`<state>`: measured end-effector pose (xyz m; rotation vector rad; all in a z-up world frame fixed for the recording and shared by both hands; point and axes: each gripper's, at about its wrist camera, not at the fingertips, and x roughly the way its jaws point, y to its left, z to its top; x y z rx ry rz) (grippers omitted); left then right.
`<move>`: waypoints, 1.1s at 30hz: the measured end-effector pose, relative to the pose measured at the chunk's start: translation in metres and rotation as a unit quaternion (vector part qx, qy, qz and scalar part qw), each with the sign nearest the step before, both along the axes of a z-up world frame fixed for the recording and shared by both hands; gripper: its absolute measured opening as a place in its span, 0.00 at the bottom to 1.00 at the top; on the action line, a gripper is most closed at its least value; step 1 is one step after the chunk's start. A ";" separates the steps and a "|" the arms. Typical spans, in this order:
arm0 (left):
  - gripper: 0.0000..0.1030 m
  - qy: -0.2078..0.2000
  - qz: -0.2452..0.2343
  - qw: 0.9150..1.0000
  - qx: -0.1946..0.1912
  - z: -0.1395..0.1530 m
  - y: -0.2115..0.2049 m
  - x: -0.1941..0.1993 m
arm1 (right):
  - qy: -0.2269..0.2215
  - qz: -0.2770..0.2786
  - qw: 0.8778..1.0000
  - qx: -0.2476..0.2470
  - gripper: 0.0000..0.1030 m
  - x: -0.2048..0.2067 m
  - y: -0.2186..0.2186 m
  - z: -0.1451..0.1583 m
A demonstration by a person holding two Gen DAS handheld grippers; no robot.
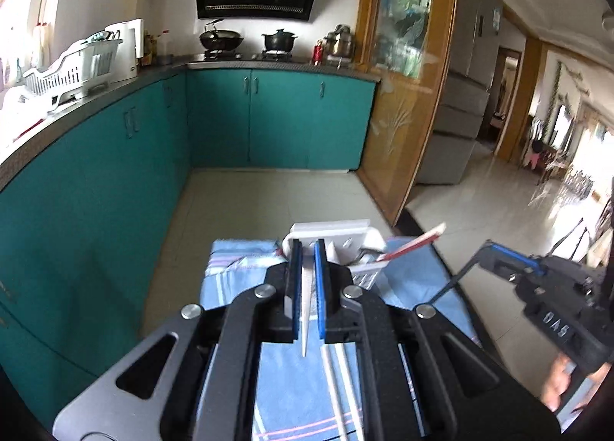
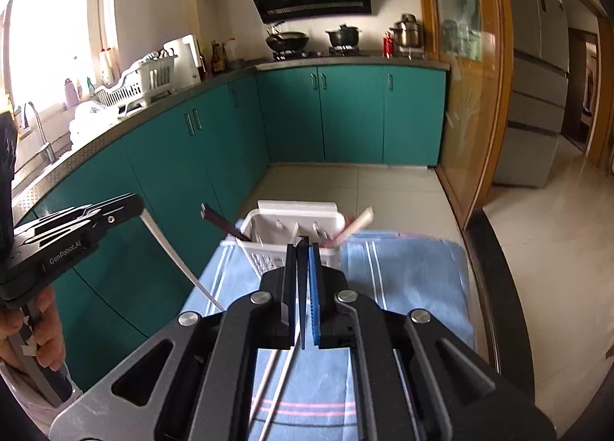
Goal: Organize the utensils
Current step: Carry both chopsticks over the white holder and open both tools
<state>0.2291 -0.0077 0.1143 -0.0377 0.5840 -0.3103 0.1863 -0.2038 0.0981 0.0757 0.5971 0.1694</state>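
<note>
My left gripper (image 1: pixel 307 249) is shut on a white chopstick (image 1: pixel 306 310), which also shows in the right wrist view (image 2: pixel 176 253) hanging down from it. My right gripper (image 2: pixel 303 249) is shut on a dark chopstick (image 2: pixel 302 295), seen in the left wrist view (image 1: pixel 456 276) as a thin black stick. Both are held above the blue striped cloth (image 2: pixel 403 272), just before a white utensil basket (image 2: pixel 295 226). The basket (image 1: pixel 334 237) holds a red-and-white chopstick (image 1: pixel 414 243) and a dark one (image 2: pixel 220 222). Two pale chopsticks (image 2: pixel 276 383) lie on the cloth.
The cloth covers a small table whose far edge is just behind the basket. Teal cabinets (image 2: pixel 184 157) and a counter with a dish rack (image 2: pixel 138 84) run along the left. A tiled floor (image 2: pixel 345 184) and a glass sliding door (image 2: pixel 472 95) lie beyond.
</note>
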 end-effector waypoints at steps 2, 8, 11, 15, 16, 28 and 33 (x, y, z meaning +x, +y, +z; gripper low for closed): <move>0.06 -0.011 -0.007 1.000 -0.007 0.017 -0.003 0.006 | -0.016 0.005 1.000 0.004 0.07 0.005 0.002 0.017; 0.06 -0.076 0.003 0.997 -0.018 0.074 -0.007 0.016 | -0.090 -0.018 0.996 0.005 0.07 0.016 0.002 0.078; 0.06 -0.113 0.025 0.993 -0.020 0.091 -0.009 0.020 | -0.118 -0.037 0.992 0.000 0.07 0.023 0.000 0.094; 0.06 -0.128 0.042 0.991 -0.017 0.095 -0.014 0.036 | -0.113 -0.047 0.992 0.000 0.07 0.050 -0.002 0.089; 0.06 -0.128 0.045 0.991 -0.016 0.089 -0.017 0.042 | -0.109 -0.050 0.993 0.000 0.07 0.056 -0.002 0.084; 0.06 -0.045 0.053 0.998 -0.006 0.012 -0.013 0.093 | -0.052 -0.054 0.997 -0.004 0.07 0.090 0.000 0.008; 0.29 -0.058 0.058 0.997 -0.005 0.014 -0.008 0.083 | -0.068 -0.053 0.996 0.007 0.27 0.073 -0.006 0.015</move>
